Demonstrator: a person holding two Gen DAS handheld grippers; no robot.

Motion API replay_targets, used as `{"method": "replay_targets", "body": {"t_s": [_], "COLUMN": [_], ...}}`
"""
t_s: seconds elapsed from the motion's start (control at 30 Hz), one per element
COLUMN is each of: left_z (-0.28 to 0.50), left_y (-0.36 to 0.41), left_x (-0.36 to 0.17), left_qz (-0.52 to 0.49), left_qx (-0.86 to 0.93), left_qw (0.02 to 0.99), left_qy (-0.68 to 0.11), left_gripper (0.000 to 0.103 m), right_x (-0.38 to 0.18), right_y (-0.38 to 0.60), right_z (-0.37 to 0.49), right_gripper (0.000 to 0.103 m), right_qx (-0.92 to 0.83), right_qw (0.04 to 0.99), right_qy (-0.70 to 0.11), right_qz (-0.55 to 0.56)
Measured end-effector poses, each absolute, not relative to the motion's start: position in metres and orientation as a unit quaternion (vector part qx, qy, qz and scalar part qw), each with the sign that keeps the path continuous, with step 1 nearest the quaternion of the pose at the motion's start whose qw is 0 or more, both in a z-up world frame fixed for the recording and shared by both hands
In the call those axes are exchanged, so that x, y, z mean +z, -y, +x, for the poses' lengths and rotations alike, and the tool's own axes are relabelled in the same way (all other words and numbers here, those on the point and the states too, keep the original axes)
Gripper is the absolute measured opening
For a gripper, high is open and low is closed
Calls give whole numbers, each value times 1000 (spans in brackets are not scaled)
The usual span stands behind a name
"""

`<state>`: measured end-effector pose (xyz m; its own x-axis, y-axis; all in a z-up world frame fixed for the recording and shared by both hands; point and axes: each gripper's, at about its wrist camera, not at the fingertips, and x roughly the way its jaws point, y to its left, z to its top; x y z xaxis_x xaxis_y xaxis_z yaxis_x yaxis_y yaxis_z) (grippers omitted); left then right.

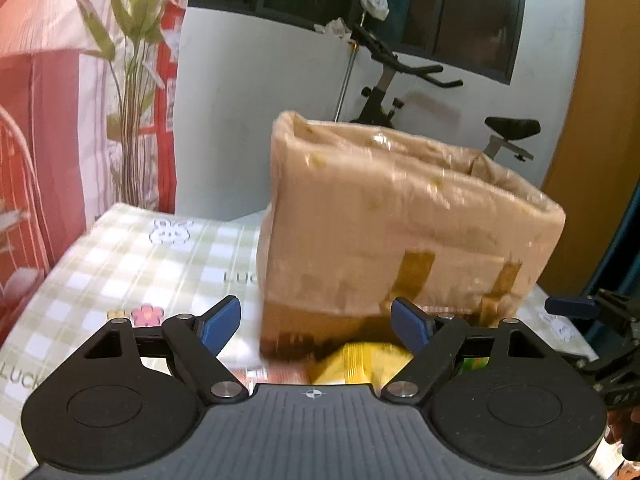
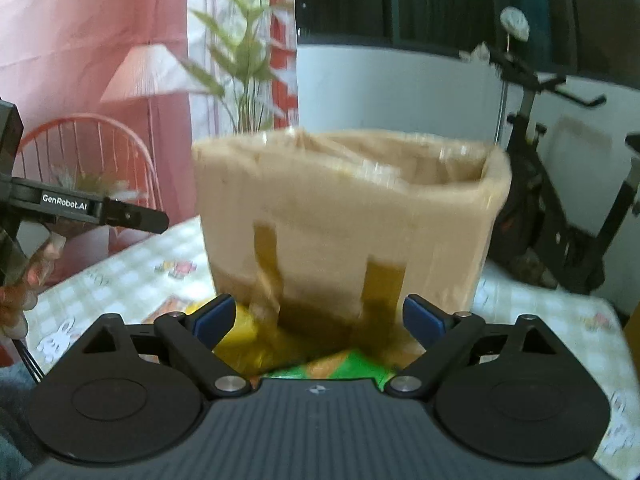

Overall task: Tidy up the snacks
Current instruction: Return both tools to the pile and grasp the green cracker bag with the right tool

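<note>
Nearest the left wrist camera, the left tongs (image 1: pixel 316 322) stand wide apart with nothing gripped; the blue pads (image 1: pixel 219 325) are clear of everything. Just below the gap, a yellow snack packet (image 1: pixel 360 362) lies on the counter (image 1: pixel 120 256), its lower part cut off by the tongs' body and its print too blurred to read. A sliver of a green packet (image 1: pixel 474 363) peeks out behind the right linkage, mostly hidden.

From the right wrist camera, the right tongs (image 2: pixel 320 318) also gape wide and hold nothing. Beneath them lie the same yellow packet (image 2: pixel 248 340), on the left, and the green packet (image 2: pixel 344 364) with an orange patch, more central; both are partly covered by the tongs' body. At the left edge the other tongs' dark arm is cut off by the frame, and part of a hand (image 2: pixel 24 280) shows below it.

Just beyond both pairs of tongs stands a cardboard box (image 1: pixel 400 220) wrapped in glossy tape, open at the top, with two darker tape strips on its near face. It is smeared by motion blur, and what lies inside cannot be made out. The packets lie at its foot, touching or nearly so.

The counter wears a green checked cloth with cartoon prints. Behind are an exercise bike (image 1: pixel 400 92), a leafy plant (image 1: pixel 132 80), a red patterned curtain (image 1: pixel 48 100) and a dark window (image 1: pixel 460 12).
</note>
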<state>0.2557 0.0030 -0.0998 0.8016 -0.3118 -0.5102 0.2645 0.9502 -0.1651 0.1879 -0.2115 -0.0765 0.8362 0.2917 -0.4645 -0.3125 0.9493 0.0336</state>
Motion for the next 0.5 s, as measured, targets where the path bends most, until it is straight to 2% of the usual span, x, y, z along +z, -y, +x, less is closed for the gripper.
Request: {"method": "replay_targets", "body": {"t_s": [0.3,0.5], "left_z": [245,242], "left_y": [1,3], "left_x": [-119,-122], "left_qz": [-21,-37], "left_qx": [-148,-163], "left_qw": [944,938], "left_qy": [-295,-304], "left_gripper": [84,84], "right_x": [-123,-139], "right_y": [194,198], "right_z": [174,189], "right_gripper": [94,94], "right_qx": [145,118], "right_qw": [938,933], "right_qy": [-284,-301], "right_qz": [-136,-158]}}
